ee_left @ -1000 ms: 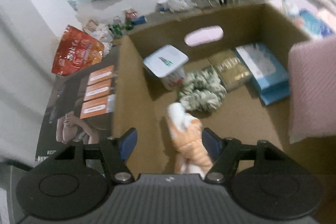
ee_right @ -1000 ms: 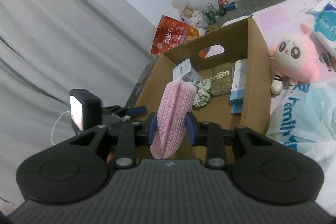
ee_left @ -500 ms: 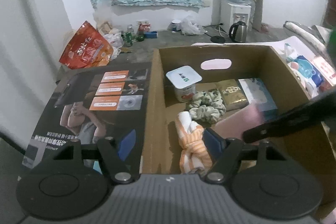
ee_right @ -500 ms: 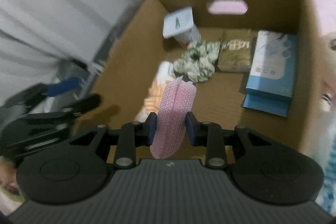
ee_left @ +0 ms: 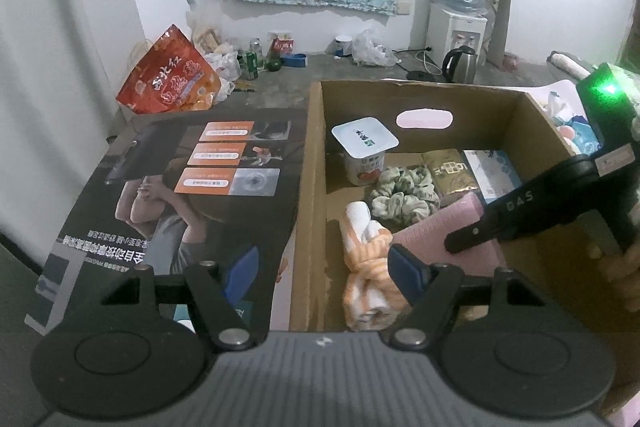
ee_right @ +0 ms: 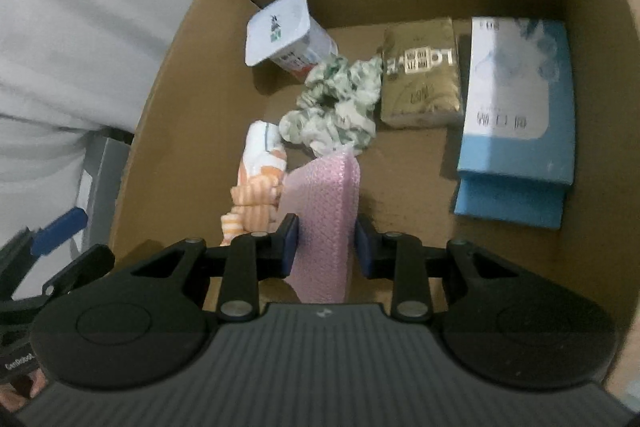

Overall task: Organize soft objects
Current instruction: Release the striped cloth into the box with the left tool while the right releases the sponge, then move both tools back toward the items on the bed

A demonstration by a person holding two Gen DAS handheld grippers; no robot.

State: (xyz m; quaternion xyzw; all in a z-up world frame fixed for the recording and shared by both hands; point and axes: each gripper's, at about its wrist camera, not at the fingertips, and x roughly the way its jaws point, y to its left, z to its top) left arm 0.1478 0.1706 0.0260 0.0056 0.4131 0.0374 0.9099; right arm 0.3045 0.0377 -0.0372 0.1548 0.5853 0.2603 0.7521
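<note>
Right tongs (ee_right: 326, 241) clamped the pink sponge cloth (ee_right: 324, 215) low inside the cardboard box (ee_right: 168, 75), beside the orange striped towel (ee_right: 256, 199). Left tongs (ee_left: 320, 269) gaped wide, empty. Risk: cloth could snag the scrunchie (ee_right: 336, 99) on release.

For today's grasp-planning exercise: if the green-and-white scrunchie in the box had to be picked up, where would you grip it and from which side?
Pinch one side of the scrunchie's puffy ring from above, one finger in its centre hole. It lies flat on the cardboard box floor, hemmed in by the yogurt cup, gold packet and pink sponge, so only the top is free.
</note>
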